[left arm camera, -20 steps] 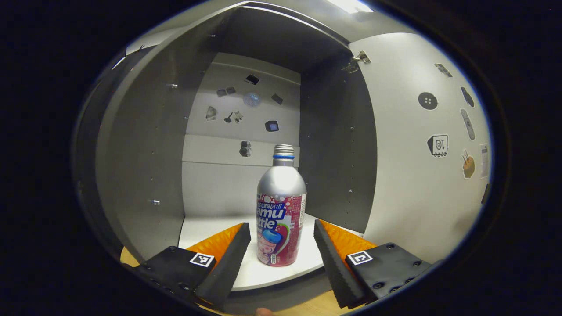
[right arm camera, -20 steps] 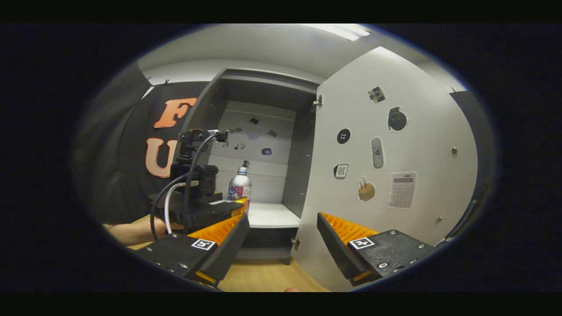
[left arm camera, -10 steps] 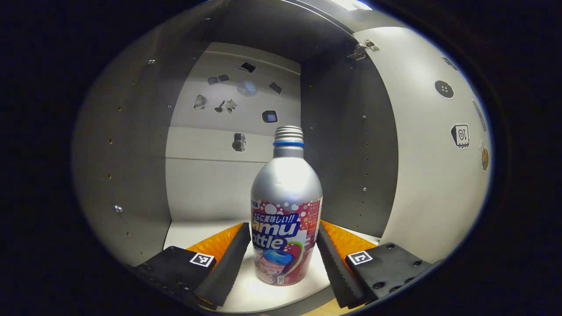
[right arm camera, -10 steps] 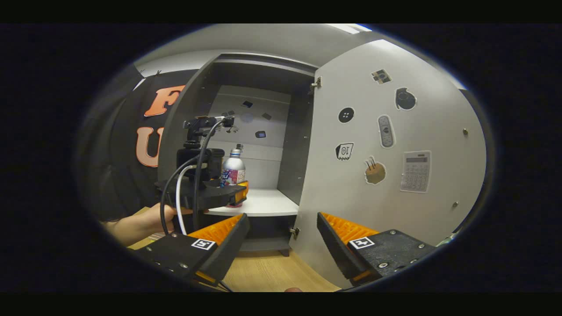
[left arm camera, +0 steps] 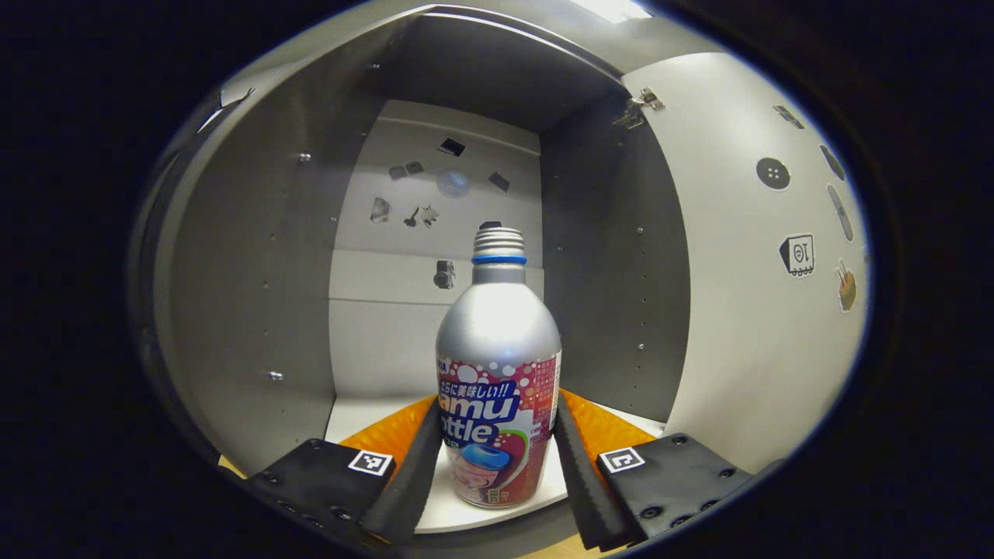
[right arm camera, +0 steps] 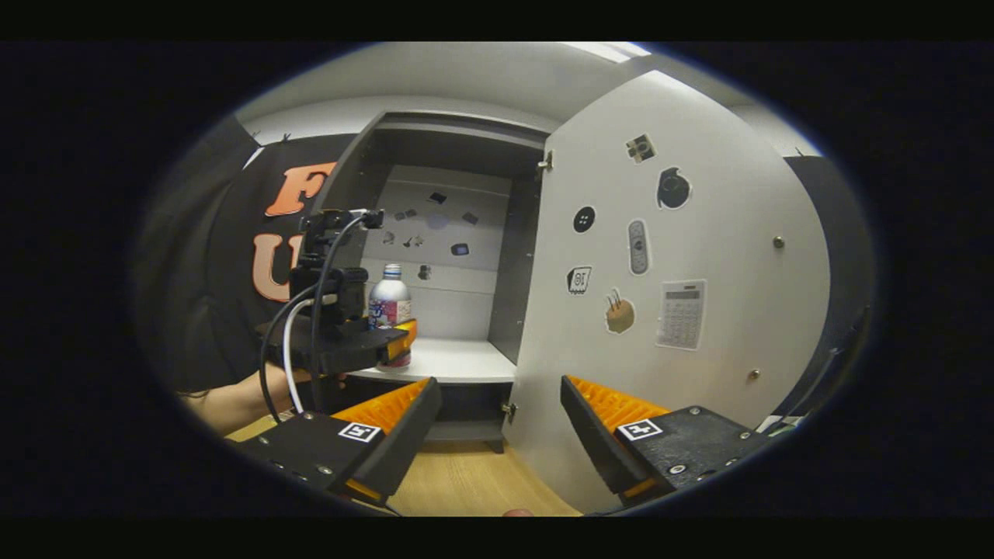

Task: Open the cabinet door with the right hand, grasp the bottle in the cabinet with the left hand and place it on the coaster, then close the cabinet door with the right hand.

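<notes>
Silver metal with a red and blue label, the bottle (left arm camera: 498,373) is standing upright at frame centre in the left gripper view, on the white shelf (left arm camera: 373,407) inside the cabinet (left arm camera: 241,256). The left gripper (left arm camera: 497,466) is closing both fingers against the bottle's lower sides, pressing on the label. Stickers are showing on the cabinet's back panel. The right gripper view is adding the wider scene: the cabinet door (right arm camera: 683,256) is standing wide open at right, the left gripper (right arm camera: 388,341) with a hand (right arm camera: 233,400) behind it is sitting at middle left, and the right gripper (right arm camera: 501,423) is hanging wide apart, empty, over the wooden floor (right arm camera: 466,485).
</notes>
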Tool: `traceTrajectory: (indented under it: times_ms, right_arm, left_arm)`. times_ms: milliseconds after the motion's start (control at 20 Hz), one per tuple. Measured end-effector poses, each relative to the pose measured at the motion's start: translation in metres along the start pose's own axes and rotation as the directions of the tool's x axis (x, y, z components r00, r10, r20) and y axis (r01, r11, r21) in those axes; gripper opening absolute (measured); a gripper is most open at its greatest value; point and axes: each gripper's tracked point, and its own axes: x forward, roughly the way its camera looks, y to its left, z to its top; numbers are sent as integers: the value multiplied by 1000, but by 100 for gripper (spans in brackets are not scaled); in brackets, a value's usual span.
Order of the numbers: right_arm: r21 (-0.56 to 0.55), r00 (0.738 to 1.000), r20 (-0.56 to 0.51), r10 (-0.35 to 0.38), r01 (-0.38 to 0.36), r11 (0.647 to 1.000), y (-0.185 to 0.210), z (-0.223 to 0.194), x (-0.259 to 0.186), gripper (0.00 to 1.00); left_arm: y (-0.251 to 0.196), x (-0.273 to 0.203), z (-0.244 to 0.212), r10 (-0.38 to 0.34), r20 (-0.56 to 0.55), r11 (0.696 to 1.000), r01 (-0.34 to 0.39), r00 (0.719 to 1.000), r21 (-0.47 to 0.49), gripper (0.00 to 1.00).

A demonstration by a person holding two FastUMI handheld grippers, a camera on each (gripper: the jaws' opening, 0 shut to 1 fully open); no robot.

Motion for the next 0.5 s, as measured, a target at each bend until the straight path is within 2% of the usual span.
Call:
traceTrajectory:
  times_ms: [250, 500]
  right_arm:
    - [17, 996, 36, 85, -85, 996, -6, 3, -40, 95]
    - [-5, 981, 60, 185, -185, 983, -11, 2, -87, 95]
  left_arm:
    - [-4, -66, 12, 66, 26, 998, -67, 997, 20, 82]
    - [-11, -140, 8, 156, -4, 987, -156, 988, 42, 80]
